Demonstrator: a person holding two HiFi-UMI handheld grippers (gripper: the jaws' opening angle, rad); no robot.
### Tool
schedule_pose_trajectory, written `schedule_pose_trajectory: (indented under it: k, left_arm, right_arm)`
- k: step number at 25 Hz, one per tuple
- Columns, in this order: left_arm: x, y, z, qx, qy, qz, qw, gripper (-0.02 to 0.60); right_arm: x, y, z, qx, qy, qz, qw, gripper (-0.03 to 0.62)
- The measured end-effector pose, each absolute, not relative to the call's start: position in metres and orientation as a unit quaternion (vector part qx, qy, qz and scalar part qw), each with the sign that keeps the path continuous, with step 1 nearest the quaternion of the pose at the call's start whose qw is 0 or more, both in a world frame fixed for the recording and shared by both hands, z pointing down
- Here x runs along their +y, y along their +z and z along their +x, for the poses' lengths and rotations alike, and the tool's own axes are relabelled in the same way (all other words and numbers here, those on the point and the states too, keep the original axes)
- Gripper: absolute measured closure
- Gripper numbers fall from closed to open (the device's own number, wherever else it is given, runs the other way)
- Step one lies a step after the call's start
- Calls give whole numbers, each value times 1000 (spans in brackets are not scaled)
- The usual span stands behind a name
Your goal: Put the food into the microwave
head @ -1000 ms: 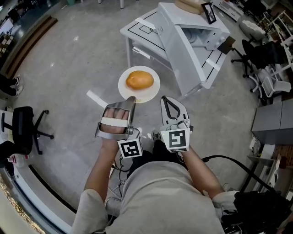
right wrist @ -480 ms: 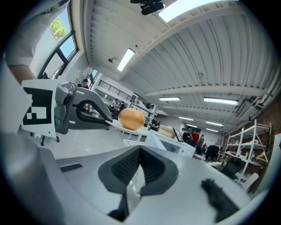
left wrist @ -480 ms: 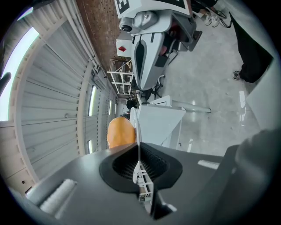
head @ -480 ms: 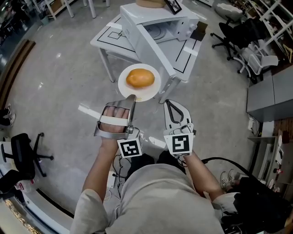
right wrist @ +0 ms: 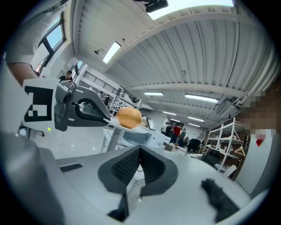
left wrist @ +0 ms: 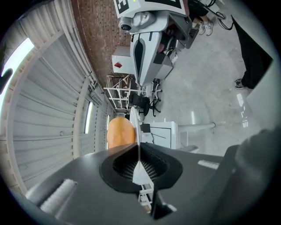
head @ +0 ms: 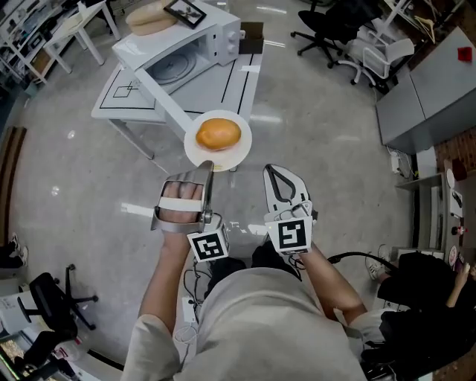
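Head view: the left gripper (head: 209,166) is clamped on the near rim of a white plate (head: 236,151), which carries the food (head: 218,134), a round orange-brown bun, at the plate's middle. The plate is held out at 12 o'clock from the person's body, above the grey floor. The microwave (head: 195,39) sits at 11 o'clock from the plate on a white table (head: 223,83), with its door (head: 160,100) swung open and the turntable showing inside; the door's far corner meets the plate's rim in this view. A picture frame (head: 184,11) lies on top of the microwave. The right gripper (head: 274,170) hovers at 3 o'clock from the left one, apart from the plate, and office chairs (head: 349,37) stand at 1 o'clock. Left gripper view: the jaws press together on the plate, seen edge-on as a thin white line between them, with the bun bulging at 10 o'clock from the pinch and the right gripper at 12 o'clock above. Right gripper view: the jaws are drawn together with nothing between them; the bun on its plate shows at 12 o'clock past the tips, with the left gripper at 10 o'clock.
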State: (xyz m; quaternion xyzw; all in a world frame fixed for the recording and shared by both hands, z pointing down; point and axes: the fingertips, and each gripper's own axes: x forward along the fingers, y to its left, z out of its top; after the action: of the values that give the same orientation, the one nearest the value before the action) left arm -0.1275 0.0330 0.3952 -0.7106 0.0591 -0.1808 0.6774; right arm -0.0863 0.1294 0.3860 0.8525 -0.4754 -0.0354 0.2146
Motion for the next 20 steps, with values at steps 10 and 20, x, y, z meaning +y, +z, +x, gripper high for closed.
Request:
schedule_pose_trajectory:
  k: [10,20]
  left_arm:
    - [151,414,-35,21,-185,-720,669,558]
    - [184,432,22,51,-236,-702,669,558]
  right_arm:
    - [265,390,10,-426,-20,874,233,582]
    - [298,407,68,-467,-37,844,262,582]
